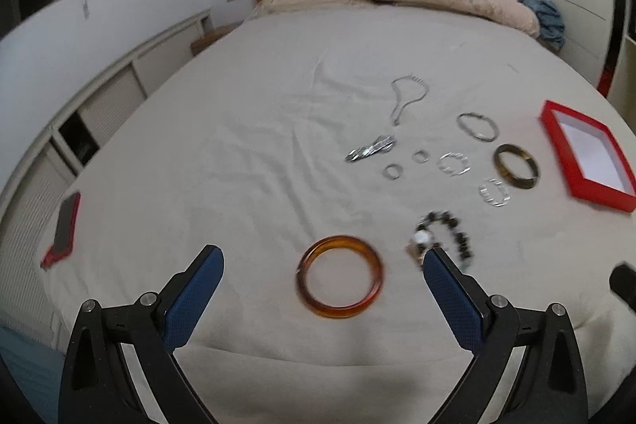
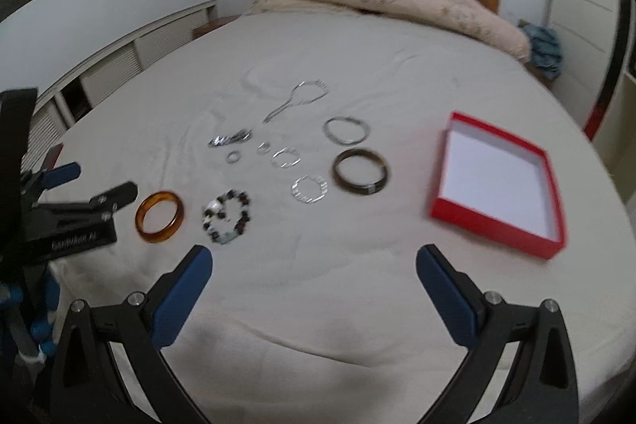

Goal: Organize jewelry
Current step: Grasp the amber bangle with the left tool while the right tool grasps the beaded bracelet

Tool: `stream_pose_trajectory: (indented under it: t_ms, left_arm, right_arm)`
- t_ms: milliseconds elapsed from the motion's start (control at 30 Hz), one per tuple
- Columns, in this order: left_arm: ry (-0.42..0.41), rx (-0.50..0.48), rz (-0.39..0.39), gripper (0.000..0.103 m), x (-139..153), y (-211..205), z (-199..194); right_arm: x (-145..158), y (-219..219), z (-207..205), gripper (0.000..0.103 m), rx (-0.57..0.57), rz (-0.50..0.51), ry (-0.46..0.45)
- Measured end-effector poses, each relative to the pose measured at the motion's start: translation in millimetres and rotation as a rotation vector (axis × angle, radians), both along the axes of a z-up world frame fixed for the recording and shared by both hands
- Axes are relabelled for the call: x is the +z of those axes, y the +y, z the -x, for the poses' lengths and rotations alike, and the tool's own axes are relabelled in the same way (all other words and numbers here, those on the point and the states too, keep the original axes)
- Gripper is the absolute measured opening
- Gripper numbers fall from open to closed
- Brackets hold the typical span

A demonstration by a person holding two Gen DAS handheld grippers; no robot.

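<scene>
Red box [image 2: 552, 185] waits empty at right of the right wrist frame. Left gripper [image 1: 322, 265] spread wide, holding nothing, amber bangle [image 1: 340, 277] lying flat on the sheet right between its fingers, lower centre. Best to straddle one side of the rim, then close gently. Right gripper [image 2: 314, 265] also wide, empty.

Blurred, unreadable white lettering on the left hand-held gripper [image 2: 65, 173].

Bangles [image 2: 160, 217] – four; rings [image 2: 233, 156] – two; box [image 2: 497, 221] – one.
</scene>
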State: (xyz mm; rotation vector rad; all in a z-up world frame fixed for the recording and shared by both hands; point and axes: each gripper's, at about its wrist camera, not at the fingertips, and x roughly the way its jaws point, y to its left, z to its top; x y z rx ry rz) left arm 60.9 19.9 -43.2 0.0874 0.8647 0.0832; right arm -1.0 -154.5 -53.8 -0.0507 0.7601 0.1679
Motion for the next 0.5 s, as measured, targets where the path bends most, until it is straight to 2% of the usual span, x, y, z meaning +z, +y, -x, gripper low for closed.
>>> stream_pose_trajectory:
  t_ms: [100, 267, 333, 400, 467, 500]
  left_arm:
    - [0.03, 0.012, 0.005, 0.098, -15.1, 14.7, -5.8]
    - [0.098, 0.006, 0.024, 0.072, -37.5, 31.9, -17.7]
    - [0.121, 0.007, 0.031, 0.066, -45.5, 38.2, -22.6]
    - [0.146, 0.007, 0.053, 0.062, -52.4, 43.9, -27.6]
    - [0.166, -0.001, 0.068, 0.055, -57.9, 46.0, -32.1]
    - [0.178, -0.004, 0.063, 0.054, -60.7, 42.6, -34.1]
  right_arm:
    - [-18.3, 8.5, -9.0, 0.102, 0.053, -0.023, 0.037]
    - [-39.2, 17.3, -28.3, 0.099, 0.1, -0.081, 0.079]
    - [-45.5, 21.8, -39.6, 0.09, 0.122, -0.11, 0.103]
    - [-53.1, 30.4, -53.7, 0.067, 0.148, -0.134, 0.13]
    - [-62.1, 38.4, -68.9, 0.051, 0.164, -0.144, 0.167]
    - [-66.9, 42.6, -76.5, 0.048, 0.167, -0.153, 0.182]
